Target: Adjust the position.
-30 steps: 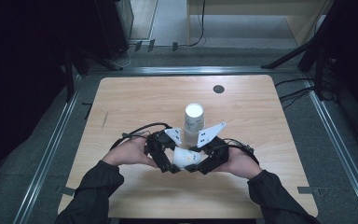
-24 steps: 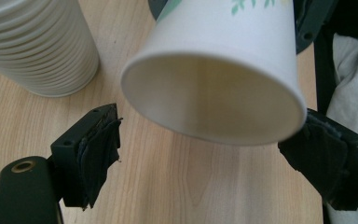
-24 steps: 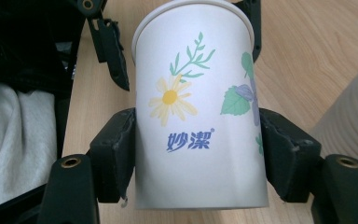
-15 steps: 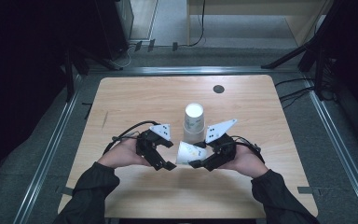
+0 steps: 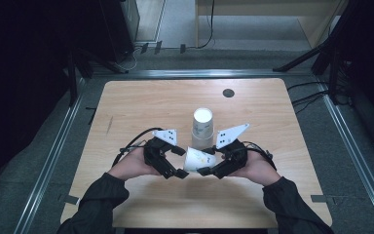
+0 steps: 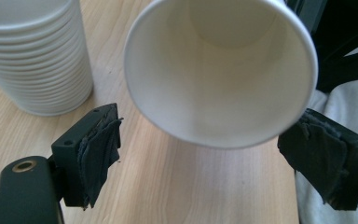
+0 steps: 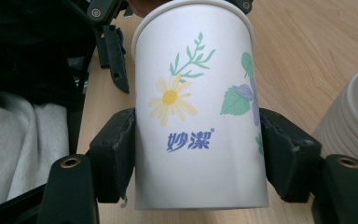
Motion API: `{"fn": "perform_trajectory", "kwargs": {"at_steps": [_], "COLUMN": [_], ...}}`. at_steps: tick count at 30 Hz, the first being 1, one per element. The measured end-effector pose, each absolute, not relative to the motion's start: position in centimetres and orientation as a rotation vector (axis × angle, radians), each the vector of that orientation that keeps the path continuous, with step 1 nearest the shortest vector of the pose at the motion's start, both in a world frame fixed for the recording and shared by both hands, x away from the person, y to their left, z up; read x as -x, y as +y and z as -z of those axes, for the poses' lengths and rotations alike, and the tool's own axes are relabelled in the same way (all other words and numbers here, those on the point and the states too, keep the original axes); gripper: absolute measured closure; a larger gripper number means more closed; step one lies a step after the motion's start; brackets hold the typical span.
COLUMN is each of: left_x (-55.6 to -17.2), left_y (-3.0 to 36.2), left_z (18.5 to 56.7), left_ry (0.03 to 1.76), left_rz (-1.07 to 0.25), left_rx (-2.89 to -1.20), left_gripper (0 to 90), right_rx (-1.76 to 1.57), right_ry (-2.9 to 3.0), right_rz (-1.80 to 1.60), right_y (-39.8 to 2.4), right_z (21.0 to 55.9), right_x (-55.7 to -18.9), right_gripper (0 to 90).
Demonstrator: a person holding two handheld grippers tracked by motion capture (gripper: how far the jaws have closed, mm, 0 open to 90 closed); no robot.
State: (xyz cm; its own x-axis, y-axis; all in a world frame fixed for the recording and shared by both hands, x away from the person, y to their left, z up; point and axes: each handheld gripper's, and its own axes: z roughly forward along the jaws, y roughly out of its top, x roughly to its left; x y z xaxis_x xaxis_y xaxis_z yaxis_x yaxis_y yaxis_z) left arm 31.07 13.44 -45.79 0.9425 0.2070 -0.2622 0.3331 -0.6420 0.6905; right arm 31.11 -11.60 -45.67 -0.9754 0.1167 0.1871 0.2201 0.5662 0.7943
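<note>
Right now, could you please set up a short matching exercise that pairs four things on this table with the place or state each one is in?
Things:
1. single paper cup
2. stack of paper cups
3. left hand-held gripper
4. right hand-held gripper

States:
A. stands upside down on the table beyond both hands
B. jaws open, facing the cup's open mouth, pads clear of it
C. lies sideways, clamped by its wall
D. shut on the cup with the flower print

Pairs: 1-C, 2-A, 3-B, 4-D
</note>
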Motion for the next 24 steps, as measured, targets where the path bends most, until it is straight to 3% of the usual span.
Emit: {"fn": "perform_trajectory", "kwargs": {"at_steps": [9,12,24], "left_x": [-30.94,-30.92,-30.94], "left_y": [12.97,13.1,13.22], "left_z": [45.75,45.69,45.69], "left_ry": [0.334,0.327,0.308], "left_rz": [0.219,0.212,0.21], "left_rx": [-2.245,-2.243,-2.254], "left_gripper": [15.1,20.8,26.4], "right_rx": [0.266,0.263,0.258], "right_ry": [-2.649,-2.639,-2.647], "right_rz": [1.385,1.377,1.364], "right_y": [-11.26,-11.22,-11.14], "right_z": [45.81,45.85,45.95], "right_x": [-30.98,-30.93,-30.91], "right_gripper": [33.6,33.6,34.8]}}
